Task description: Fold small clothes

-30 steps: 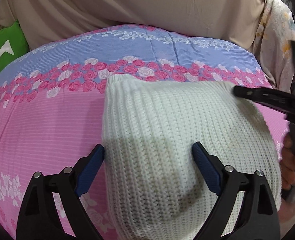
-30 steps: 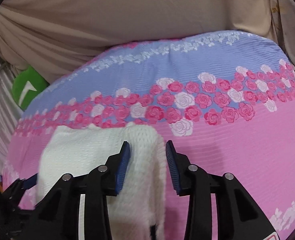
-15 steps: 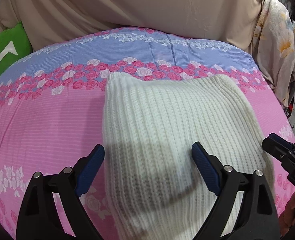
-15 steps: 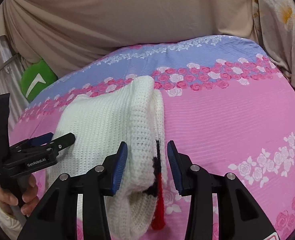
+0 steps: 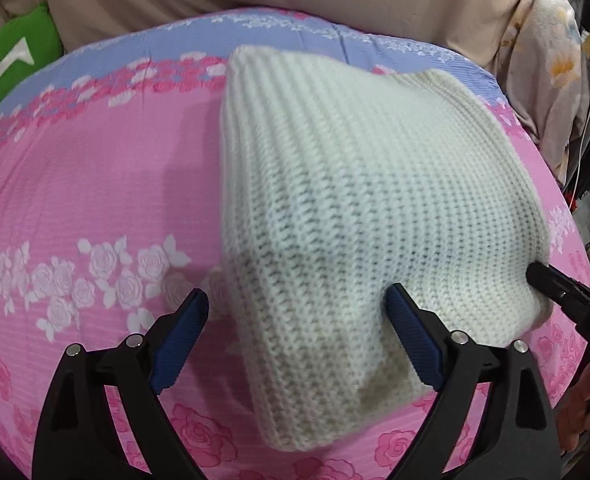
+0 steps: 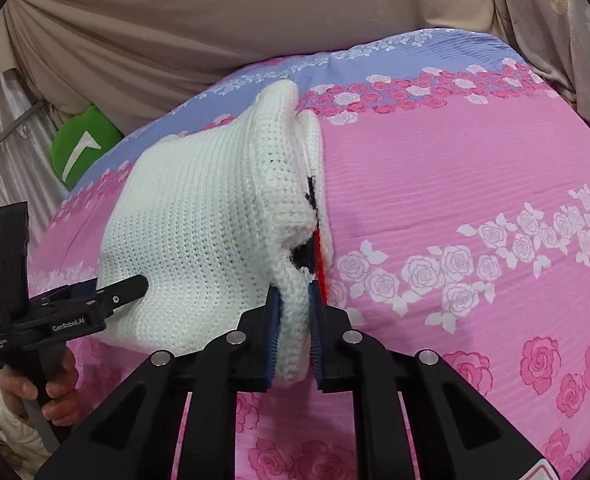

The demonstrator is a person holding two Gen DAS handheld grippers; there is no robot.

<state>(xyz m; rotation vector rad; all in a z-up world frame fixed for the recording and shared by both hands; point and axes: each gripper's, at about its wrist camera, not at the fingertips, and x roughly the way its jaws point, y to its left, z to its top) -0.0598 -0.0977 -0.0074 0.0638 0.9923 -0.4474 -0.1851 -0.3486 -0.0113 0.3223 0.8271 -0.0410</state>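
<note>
a white knitted garment [image 5: 367,216] is lying folded on a bed covered with a pink and lilac rose-print sheet [image 5: 95,184]. its surface is a thick ribbed knit, soft and bulky, and the folded shape is getting narrower toward the near end. at its right edge, in the right wrist view, several layers are stacking up, with some black and red yarn [image 6: 315,240] showing between them.

the right claw [image 6: 294,332] is closing its blue ribbed pads on the near corner of the thick folded edge, and the knit is squeezing between them. the left claw [image 5: 297,340] is standing spread wide, with the near end of the garment between its fingers; the right pad is lying against the knit, the left one is apart from it.

a beige cloth [image 6: 215,20] is hanging behind the bed, and a green cushion with a white mark [image 6: 83,148] is sitting at the far left corner. a hand [image 6: 51,392] is gripping the handle of the left claw.
</note>
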